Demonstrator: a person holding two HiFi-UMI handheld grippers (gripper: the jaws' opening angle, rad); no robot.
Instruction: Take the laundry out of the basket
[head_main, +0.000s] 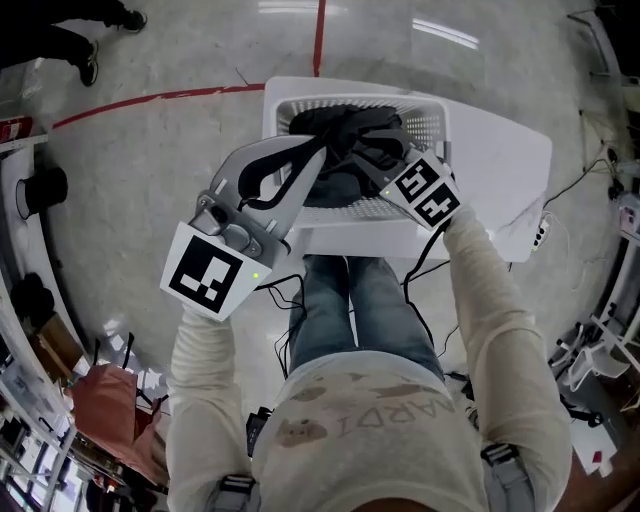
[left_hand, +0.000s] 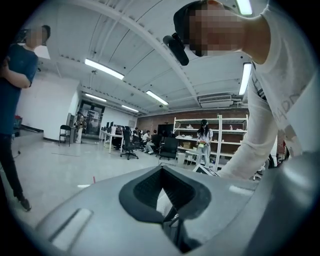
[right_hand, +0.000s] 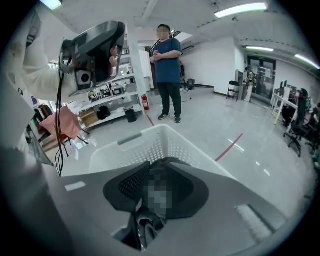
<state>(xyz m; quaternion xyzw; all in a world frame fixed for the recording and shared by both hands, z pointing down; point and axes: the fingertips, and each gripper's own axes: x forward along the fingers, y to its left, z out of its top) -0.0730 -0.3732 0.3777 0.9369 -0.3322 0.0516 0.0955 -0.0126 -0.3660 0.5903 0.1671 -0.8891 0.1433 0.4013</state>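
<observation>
A white laundry basket (head_main: 432, 108) stands on a white table (head_main: 500, 150) in front of me, with dark laundry (head_main: 340, 122) heaped inside. My right gripper (head_main: 375, 152) reaches into the basket from the right, and its jaws are shut on a fold of the dark laundry (right_hand: 146, 224). In the right gripper view the basket (right_hand: 150, 145) lies just beyond the right gripper (right_hand: 160, 165). My left gripper (head_main: 322, 152) is raised over the basket's left side, jaws shut with nothing seen between them. In the left gripper view, the left gripper (left_hand: 164, 170) points out across the room.
A person (right_hand: 167, 65) stands a few steps beyond the basket, also at the edge of the left gripper view as a person (left_hand: 10, 100). A red tape line (head_main: 150, 100) crosses the floor. Cables and a power strip (head_main: 540, 235) hang by the table; shelving and a pink cloth (right_hand: 62, 122) stand to my left.
</observation>
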